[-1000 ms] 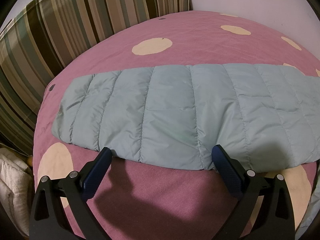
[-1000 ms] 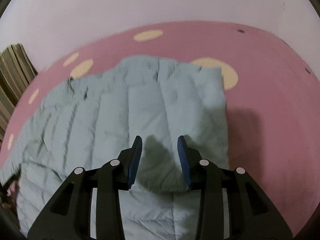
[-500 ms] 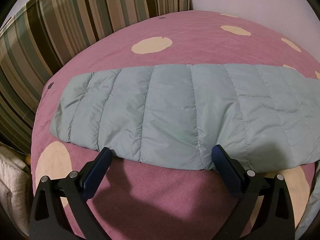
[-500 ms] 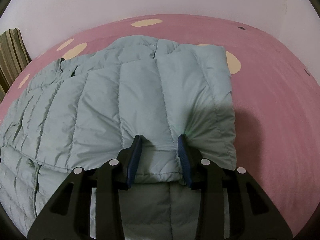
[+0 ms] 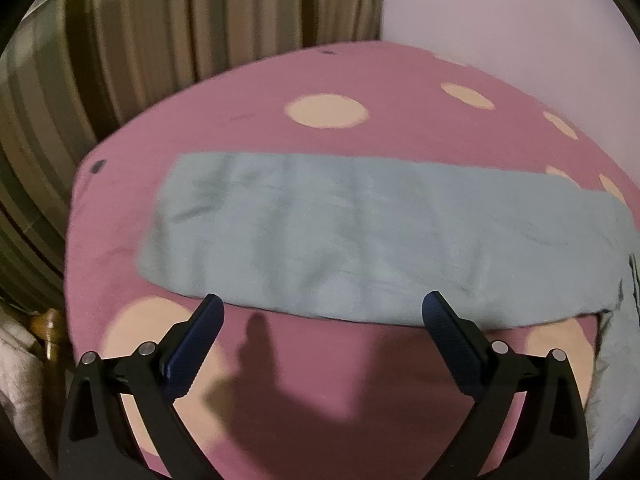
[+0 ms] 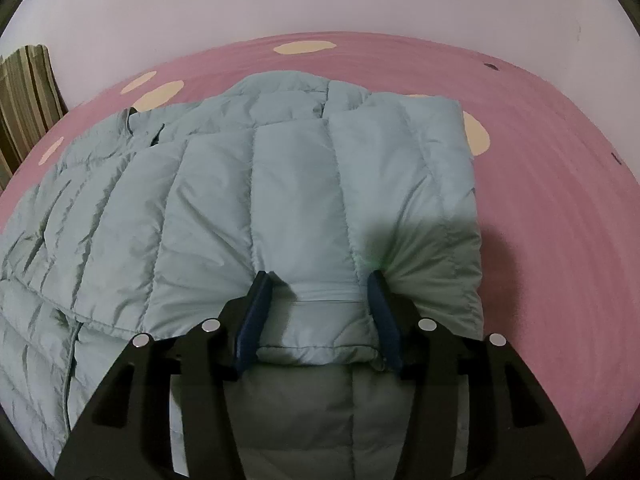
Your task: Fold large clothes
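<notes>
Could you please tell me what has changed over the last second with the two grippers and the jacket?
The right gripper brought the folded sleeve down onto the pale blue quilted jacket; its jaws are opening around the cuff. The left gripper drew back, still open and empty. The pink dotted bedspread is unchanged.

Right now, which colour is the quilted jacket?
Pale blue-green jacket, clearest in the right wrist view.

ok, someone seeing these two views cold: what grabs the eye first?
The pale blue quilted jacket, spread across a pink bedspread with cream dots, fills the right wrist view. The right gripper sits at its near edge with a folded cuff of the jacket between its opening jaws. In the blurred left wrist view, the left gripper is wide open and empty just short of the jacket's long edge, striped curtains behind.
</notes>
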Action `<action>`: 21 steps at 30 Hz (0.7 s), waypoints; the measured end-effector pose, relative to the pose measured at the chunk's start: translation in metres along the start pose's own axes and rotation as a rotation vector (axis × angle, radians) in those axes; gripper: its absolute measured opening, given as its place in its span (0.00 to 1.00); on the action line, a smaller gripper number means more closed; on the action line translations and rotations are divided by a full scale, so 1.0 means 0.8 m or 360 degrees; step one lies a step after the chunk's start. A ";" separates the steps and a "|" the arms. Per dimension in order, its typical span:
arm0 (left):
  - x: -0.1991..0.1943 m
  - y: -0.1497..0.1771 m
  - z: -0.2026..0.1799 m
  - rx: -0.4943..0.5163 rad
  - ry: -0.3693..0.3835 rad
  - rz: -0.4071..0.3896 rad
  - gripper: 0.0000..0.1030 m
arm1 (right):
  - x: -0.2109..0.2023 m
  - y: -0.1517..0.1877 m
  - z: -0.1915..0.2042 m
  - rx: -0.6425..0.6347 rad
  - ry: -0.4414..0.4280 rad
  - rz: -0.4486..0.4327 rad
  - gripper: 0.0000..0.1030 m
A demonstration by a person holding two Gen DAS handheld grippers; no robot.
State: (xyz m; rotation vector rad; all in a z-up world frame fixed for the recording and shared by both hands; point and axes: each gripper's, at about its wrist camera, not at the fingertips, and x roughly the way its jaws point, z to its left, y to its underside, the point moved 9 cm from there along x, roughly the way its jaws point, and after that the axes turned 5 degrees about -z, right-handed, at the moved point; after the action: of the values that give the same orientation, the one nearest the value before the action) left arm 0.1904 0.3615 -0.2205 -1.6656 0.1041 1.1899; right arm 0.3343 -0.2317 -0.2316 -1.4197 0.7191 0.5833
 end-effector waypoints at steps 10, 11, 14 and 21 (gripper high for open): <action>0.033 -0.017 0.095 -0.0305 0.0135 0.0080 0.75 | 0.000 0.000 -0.001 -0.0011 0.0006 -0.0004 0.50; 0.039 -0.016 0.095 -0.0346 0.0192 0.0096 0.69 | 0.000 -0.001 0.000 -0.0012 0.0008 -0.0004 0.50; 0.048 -0.018 0.104 -0.0397 0.0234 0.0075 0.65 | 0.000 -0.001 -0.001 -0.0016 0.0005 -0.0006 0.50; 0.051 -0.025 0.107 -0.0308 0.0222 0.0041 0.20 | 0.000 -0.001 -0.001 -0.0017 0.0003 -0.0007 0.50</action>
State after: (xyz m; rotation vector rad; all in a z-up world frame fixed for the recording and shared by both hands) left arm 0.1673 0.4542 -0.2342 -1.9224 0.1002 1.1306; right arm 0.3345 -0.2324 -0.2313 -1.4316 0.7152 0.5836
